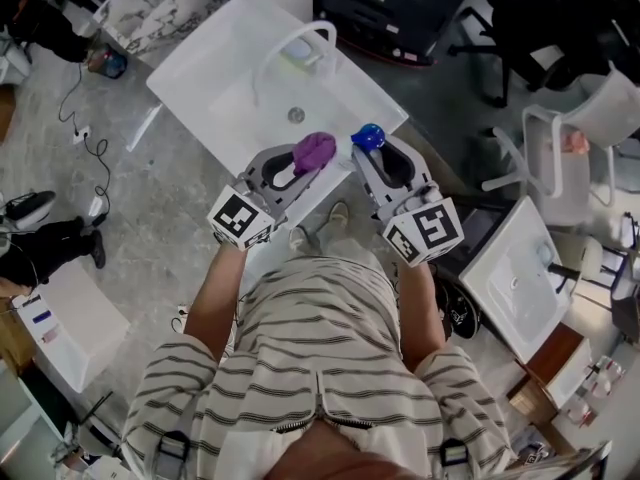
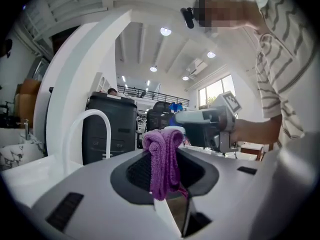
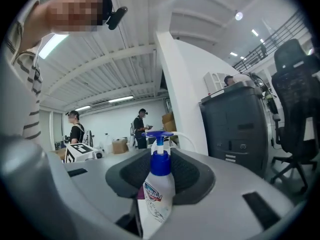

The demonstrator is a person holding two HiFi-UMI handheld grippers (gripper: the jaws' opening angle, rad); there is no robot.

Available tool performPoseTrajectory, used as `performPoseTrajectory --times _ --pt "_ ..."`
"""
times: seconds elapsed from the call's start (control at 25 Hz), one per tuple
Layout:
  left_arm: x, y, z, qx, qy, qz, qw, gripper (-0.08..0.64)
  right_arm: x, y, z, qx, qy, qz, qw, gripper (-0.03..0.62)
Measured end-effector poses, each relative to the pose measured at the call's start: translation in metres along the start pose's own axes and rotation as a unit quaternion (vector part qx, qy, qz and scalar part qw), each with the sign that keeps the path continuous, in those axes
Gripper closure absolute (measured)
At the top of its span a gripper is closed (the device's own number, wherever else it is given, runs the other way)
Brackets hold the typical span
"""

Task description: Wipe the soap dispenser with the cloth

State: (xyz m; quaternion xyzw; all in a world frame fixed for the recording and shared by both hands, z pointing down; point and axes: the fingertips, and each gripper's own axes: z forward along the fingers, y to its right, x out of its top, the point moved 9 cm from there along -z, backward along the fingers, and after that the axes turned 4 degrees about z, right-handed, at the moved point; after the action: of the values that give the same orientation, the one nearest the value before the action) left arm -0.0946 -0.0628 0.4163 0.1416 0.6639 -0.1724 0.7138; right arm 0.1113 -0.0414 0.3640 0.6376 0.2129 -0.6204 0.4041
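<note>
Purple cloth (image 2: 162, 159) and soap dispenser (image 3: 156, 194) are being held side by side over a white basin (image 1: 215, 78).
Left tongs (image 1: 298, 171) are clamping the bunched cloth, which is drooping over their tips. The right tongs (image 1: 374, 158) are gripping the white dispenser upright by its body, its blue pump (image 3: 157, 134) poking above the jaws. Cloth and dispenser are sitting near each other but apart, and the basin's curved tap (image 1: 290, 43) is standing beyond both tips.

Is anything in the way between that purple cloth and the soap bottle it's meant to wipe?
Nothing visible. The purple cloth, clamped in the left gripper, and the soap dispenser, clamped in the right gripper, are held side by side above the white sink, with only open air between them.
</note>
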Motion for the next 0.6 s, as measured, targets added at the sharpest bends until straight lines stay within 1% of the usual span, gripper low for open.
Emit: performPoseTrajectory --times 0.12,0.24,0.32,0.4,0.48,0.6 --pt "-0.001 0.003 0.001 0.019 0.003 0.007 0.9998 0.443 -0.005 0.005 0.004 -0.024 0.006 0.007 1.0 0.462" --pt "-0.005 0.003 0.004 0.061 -0.009 0.016 0.998 0.443 -0.01 0.013 0.008 -0.046 0.008 0.004 0.999 0.46" --pt "-0.009 0.0 0.006 0.092 -0.014 0.011 0.9956 0.443 -0.015 0.018 0.011 -0.065 0.009 -0.001 0.998 0.46" --pt "-0.012 -0.002 0.007 0.114 -0.019 0.008 0.9933 0.443 -0.02 0.025 0.015 -0.084 0.011 -0.007 0.996 0.462" --pt "-0.014 -0.001 0.01 0.125 -0.025 0.009 0.9918 0.443 -0.025 0.033 0.019 -0.104 0.011 -0.009 0.994 0.462" --pt "-0.017 -0.001 0.016 0.13 -0.031 0.0 0.991 0.443 -0.034 0.047 0.029 -0.128 0.005 -0.006 0.992 0.46"
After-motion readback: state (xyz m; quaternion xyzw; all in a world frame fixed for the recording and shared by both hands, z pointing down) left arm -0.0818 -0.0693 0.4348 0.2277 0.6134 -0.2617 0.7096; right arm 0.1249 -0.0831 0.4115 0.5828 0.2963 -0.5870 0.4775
